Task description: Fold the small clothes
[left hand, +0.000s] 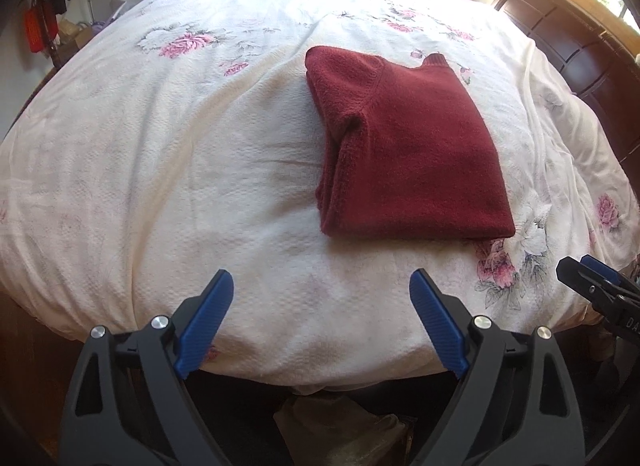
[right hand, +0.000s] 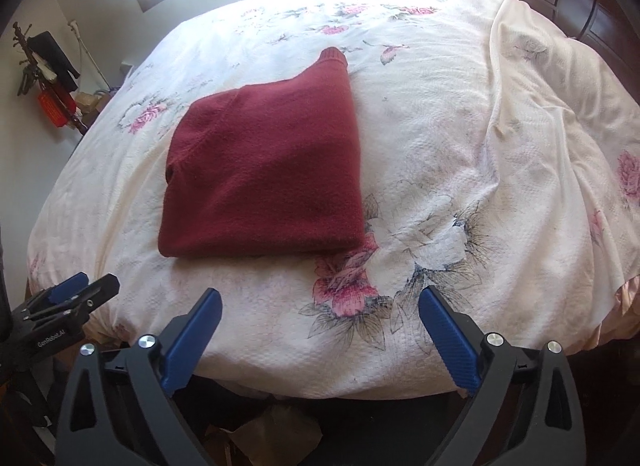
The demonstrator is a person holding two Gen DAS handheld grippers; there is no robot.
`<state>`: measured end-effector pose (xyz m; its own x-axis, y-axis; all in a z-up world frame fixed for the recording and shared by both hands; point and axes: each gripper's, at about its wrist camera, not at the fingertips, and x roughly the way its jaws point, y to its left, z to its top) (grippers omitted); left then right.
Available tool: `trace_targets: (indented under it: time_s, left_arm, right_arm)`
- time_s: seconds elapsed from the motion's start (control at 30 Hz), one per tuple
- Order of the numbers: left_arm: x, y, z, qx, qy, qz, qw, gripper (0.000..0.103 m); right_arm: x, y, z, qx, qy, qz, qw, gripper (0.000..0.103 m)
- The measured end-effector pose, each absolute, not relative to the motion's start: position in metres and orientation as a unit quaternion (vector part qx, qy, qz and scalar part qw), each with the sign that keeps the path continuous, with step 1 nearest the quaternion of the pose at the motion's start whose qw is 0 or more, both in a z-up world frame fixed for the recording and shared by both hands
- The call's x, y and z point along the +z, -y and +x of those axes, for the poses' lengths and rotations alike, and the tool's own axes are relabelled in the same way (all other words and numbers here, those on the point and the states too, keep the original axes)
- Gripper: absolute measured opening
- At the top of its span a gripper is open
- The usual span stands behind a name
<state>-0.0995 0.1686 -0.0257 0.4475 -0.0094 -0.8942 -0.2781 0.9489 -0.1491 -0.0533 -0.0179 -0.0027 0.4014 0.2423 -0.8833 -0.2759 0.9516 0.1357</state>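
Observation:
A dark red knitted sweater [left hand: 408, 145] lies folded into a neat rectangle on the floral bedspread [left hand: 180, 169], with a ribbed cuff poking out at its far edge. In the right wrist view the same sweater [right hand: 268, 169] sits left of centre. My left gripper [left hand: 321, 286] hangs open over the bed's near edge, short of the sweater and to its left, nothing between its blue pads. My right gripper [right hand: 320, 304] is open too, near the front edge, right of the sweater. Each gripper shows at the edge of the other's view: the right gripper [left hand: 592, 282], the left gripper [right hand: 80, 290].
The white bedspread [right hand: 460, 137] with pink flowers covers the whole bed and bunches into folds at the right. A dark wooden headboard [left hand: 580, 37] stands at the far right. A coat rack with hanging things [right hand: 48, 77] is by the left wall. Bright windows lie behind.

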Motion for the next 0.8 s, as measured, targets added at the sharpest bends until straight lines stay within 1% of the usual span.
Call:
trace_targets:
  time_s: [0.33, 0.53, 0.8]
  left_arm:
    - [0.007, -0.163, -0.116, 0.085, -0.501, -0.124, 0.852, 0.090]
    - [0.016, -0.158, -0.121, 0.094, -0.492, -0.110, 0.859, 0.090]
    - [0.019, -0.155, -0.121, 0.096, -0.489, -0.105, 0.861, 0.090]
  right_arm:
    - [0.027, 0.006, -0.069, 0.143, -0.501, -0.052, 0.852, 0.099]
    - [0.037, 0.003, -0.070, 0.118, -0.492, -0.075, 0.859, 0.099]
    - [0.050, 0.001, -0.070, 0.122, -0.480, -0.077, 0.865, 0.099]
